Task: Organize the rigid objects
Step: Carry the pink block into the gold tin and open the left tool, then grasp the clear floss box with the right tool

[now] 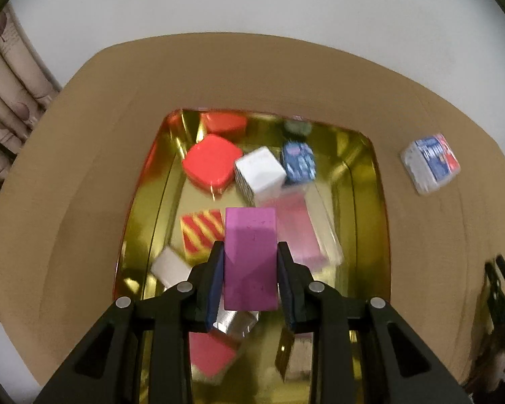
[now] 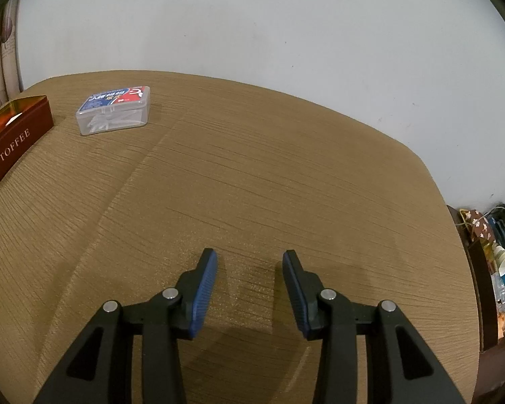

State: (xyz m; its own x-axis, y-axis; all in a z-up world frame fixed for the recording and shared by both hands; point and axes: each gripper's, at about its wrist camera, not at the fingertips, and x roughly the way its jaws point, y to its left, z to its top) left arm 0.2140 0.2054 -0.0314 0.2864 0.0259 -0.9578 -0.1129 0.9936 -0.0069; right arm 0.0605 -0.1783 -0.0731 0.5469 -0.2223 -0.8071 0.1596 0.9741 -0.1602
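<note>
Claw, left point(image 1: 250, 262): pinching purple block point(image 1: 250, 256) between both blue pads, held above gold tin point(image 1: 370, 202). Ahead of it inside the tin: white box point(image 1: 260, 171), red case point(image 1: 211, 164) ahead-left, dark blue pack point(image 1: 298, 161) ahead-right. Striped red-yellow box point(image 1: 202, 232) just left of the block, pink box point(image 1: 298, 232) just right, blurred. Floss box point(image 1: 431, 163) sits on counter point(image 1: 67, 185) outside the tin, far right. Right claw point(image 2: 249, 259): spread, nothing between pads, low over bare counter point(image 2: 252, 168). Floss box point(image 2: 114, 110) far ahead-left, well apart; tin's red outer wall point(image 2: 13, 148) at left edge beyond it.
</note>
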